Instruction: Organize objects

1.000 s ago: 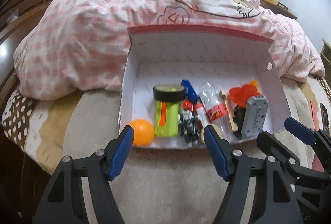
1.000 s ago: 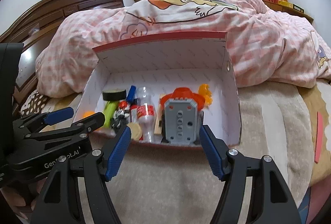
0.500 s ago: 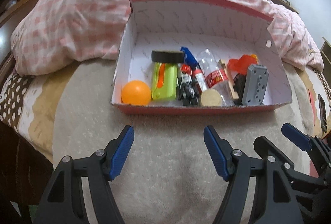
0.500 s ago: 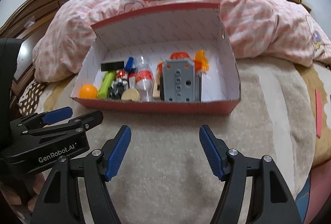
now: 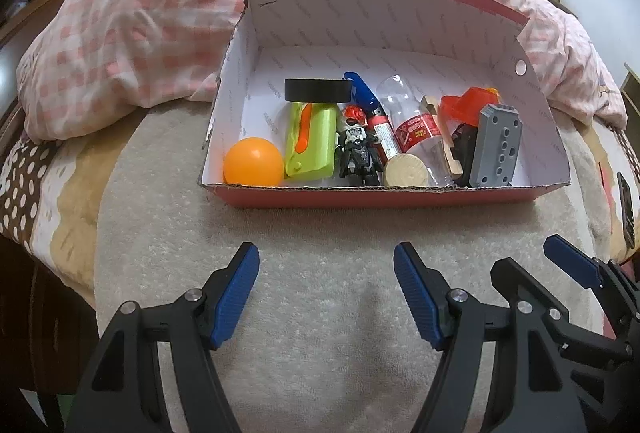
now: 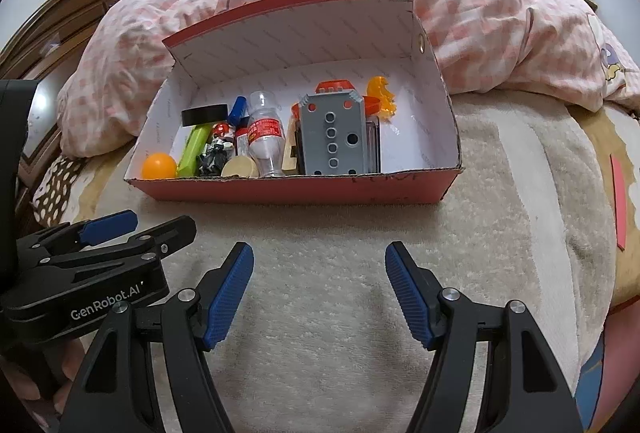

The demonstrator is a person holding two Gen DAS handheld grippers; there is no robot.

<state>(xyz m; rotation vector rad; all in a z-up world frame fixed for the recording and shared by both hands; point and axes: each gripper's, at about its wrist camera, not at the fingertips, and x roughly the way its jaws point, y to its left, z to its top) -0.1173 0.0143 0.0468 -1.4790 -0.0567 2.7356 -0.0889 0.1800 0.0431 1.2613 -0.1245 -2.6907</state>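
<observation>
A red cardboard box (image 5: pixel 368 196) (image 6: pixel 304 191) lies open on the bed. Inside are an orange ball (image 5: pixel 253 162) (image 6: pixel 159 166), a green toy (image 5: pixel 310 141), a black puck (image 5: pixel 319 90), a small figure (image 5: pixel 358 149), a clear bottle (image 5: pixel 412 129) (image 6: pixel 265 137), a wooden disc (image 5: pixel 405 172) and a grey block (image 5: pixel 496 145) (image 6: pixel 334 139). My left gripper (image 5: pixel 326 293) is open and empty, above the blanket in front of the box. My right gripper (image 6: pixel 319 289) is open and empty beside it, to its right.
A pink checked duvet (image 5: pixel 132 33) (image 6: pixel 500 17) is heaped behind and around the box. A beige towel blanket (image 5: pixel 320 313) covers the bed in front. A wooden headboard (image 6: pixel 80 13) stands at the left. The bed edge drops off at the left.
Both grippers have drawn back and risen from the box, so it now shows from higher up and further away. Both stay open. The box's contents have not moved.
</observation>
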